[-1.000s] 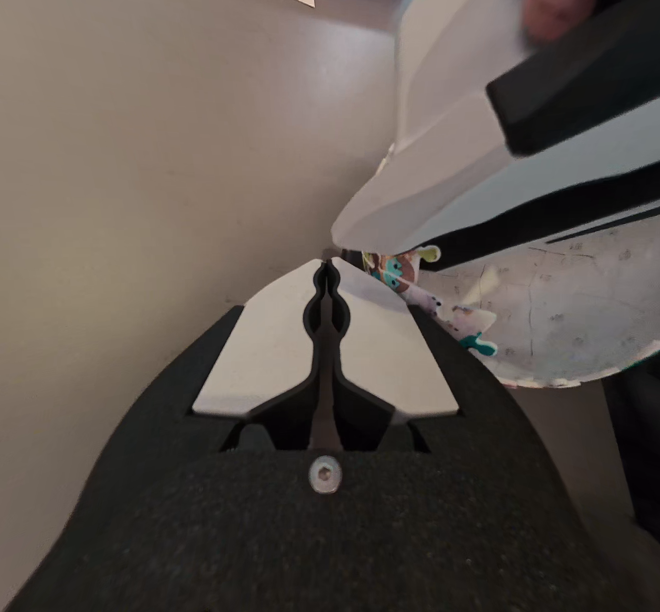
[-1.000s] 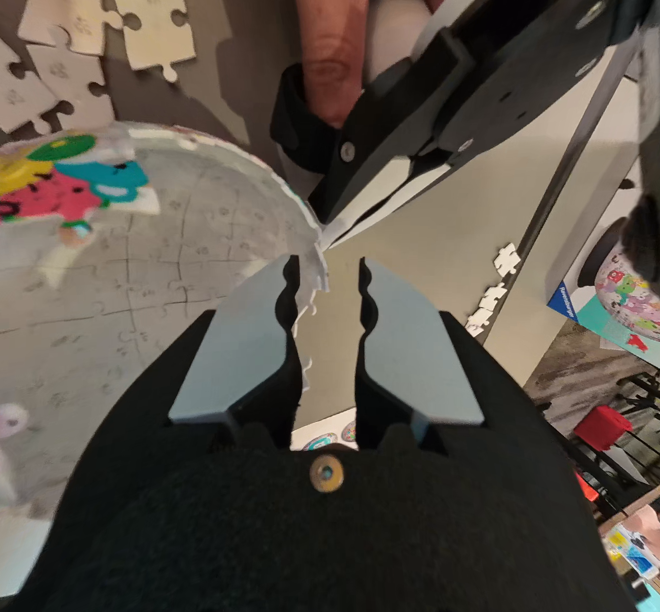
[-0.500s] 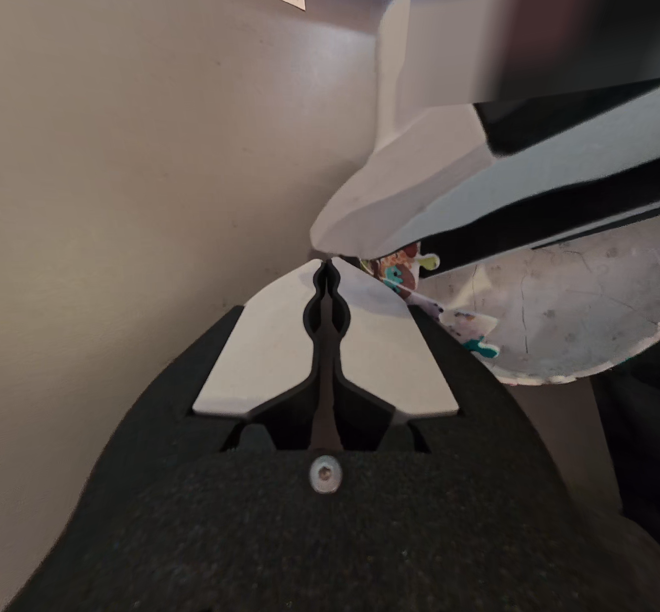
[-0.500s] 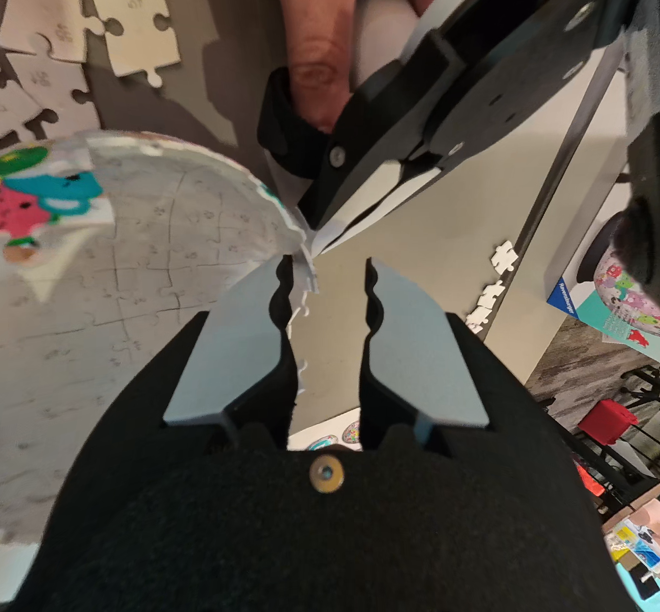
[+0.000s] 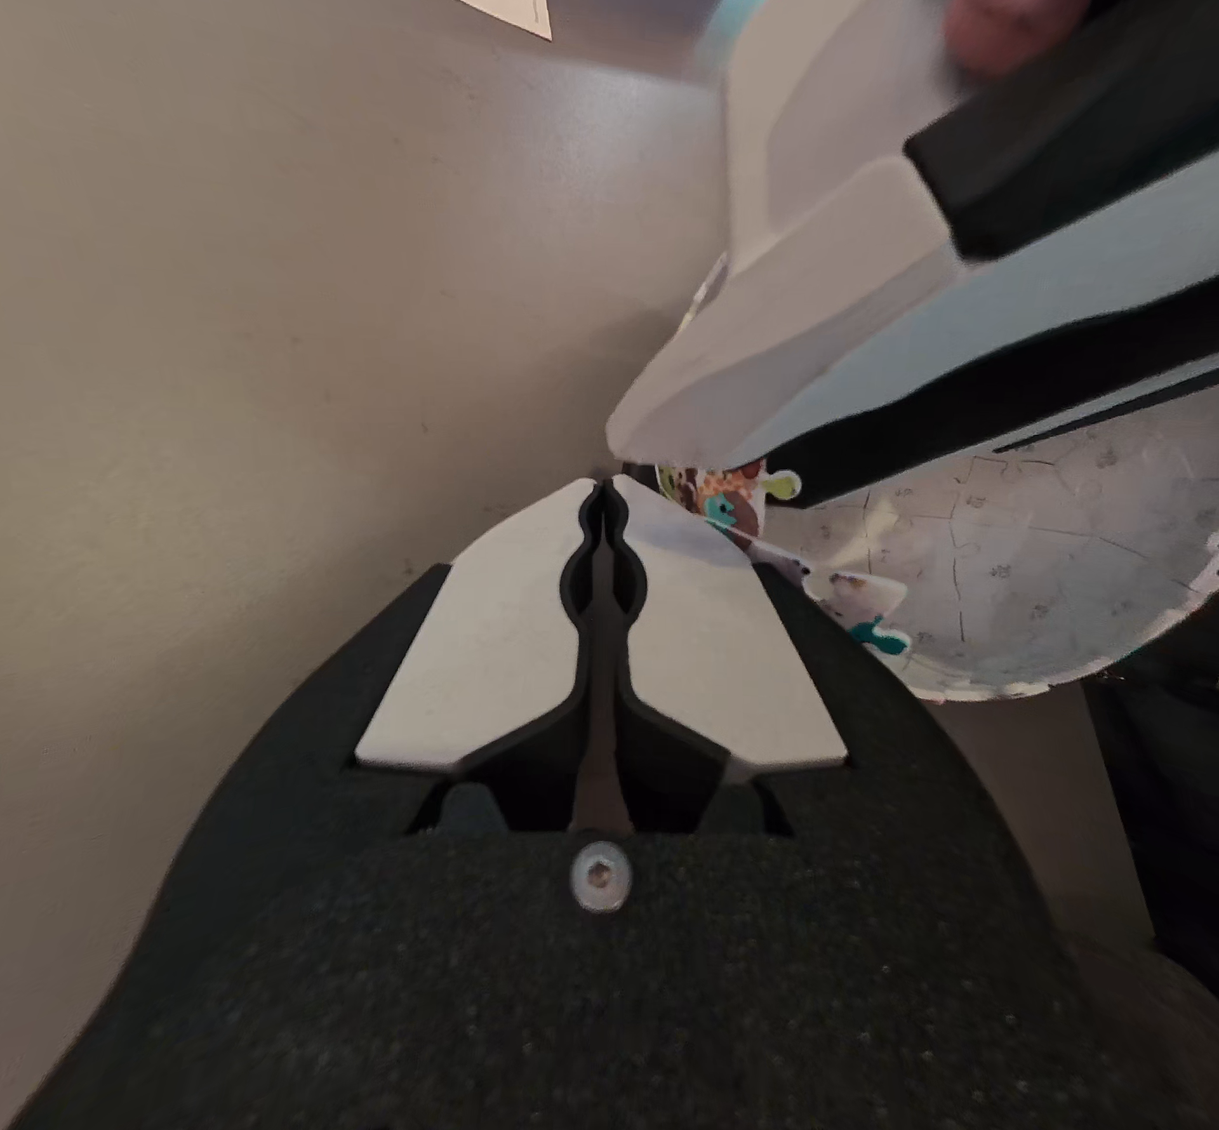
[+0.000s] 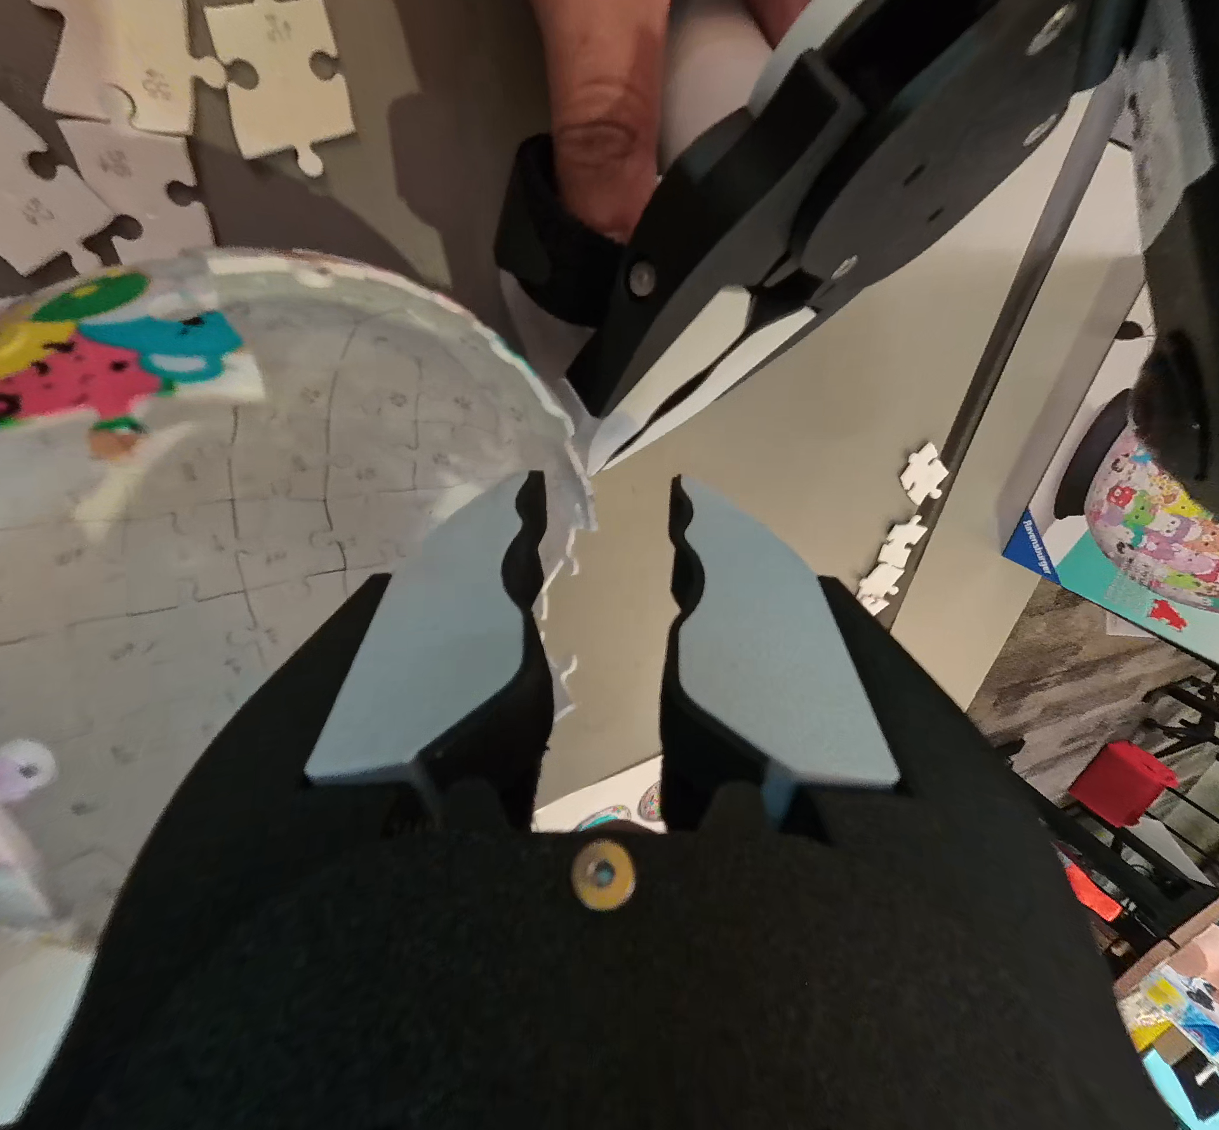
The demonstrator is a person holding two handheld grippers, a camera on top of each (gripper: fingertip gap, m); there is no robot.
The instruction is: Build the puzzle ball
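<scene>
L tongs (image 5: pixel 603 491) were closed down to a sliver on the rim of the part-built puzzle ball (image 6: pixel 277 505), a curved shell of joined pieces w/ grey backs facing in and bright cartoon print outside. That pinch looked like the anchor: it kept the shell lifted off the tabletop (image 5: pixel 264 307) and its ragged edge turned toward the other tool. R tongs (image 6: pixel 603 491) stood partly open w/ nothing clamped; the shell's knobbed edge ran up thru the gap, close along the left finger (image 6: pixel 429 623), prob. lined up to nip or press a seam near the L tips. Contact there: can't tell. Spare pieces (image 6: pixel 191 63) lay face-down on the tabletop behind the shell, a few more (image 6: pixel 904 538) near the far edge, so the ball looked well short of done. Box (image 6: pixel 1134 544) sat off to the side.
</scene>
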